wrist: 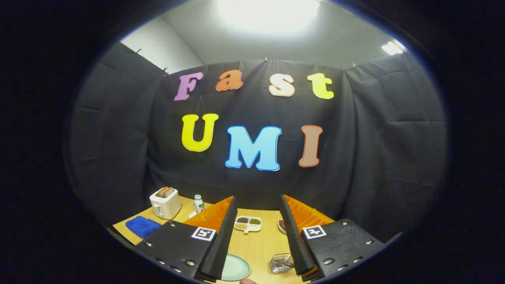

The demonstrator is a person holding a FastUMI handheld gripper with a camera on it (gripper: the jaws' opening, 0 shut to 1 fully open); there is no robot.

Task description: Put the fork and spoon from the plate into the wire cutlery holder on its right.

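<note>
Gripper (256,221) spread wide, holding nothing, above the plate (236,268) and wire cutlery holder (281,263) to its right.

wooden table (256,244), plate (236,268), wire cutlery holder (281,263), toaster (165,202), blue cloth (143,226)

The gripper (256,236) is held high above the table, its view tipped up toward the booth wall. Its two fingers (221,240) stand wide apart (nothing between them, nothing touched). A fingertip of the person's hand (247,281) shows just below the gap.
</note>
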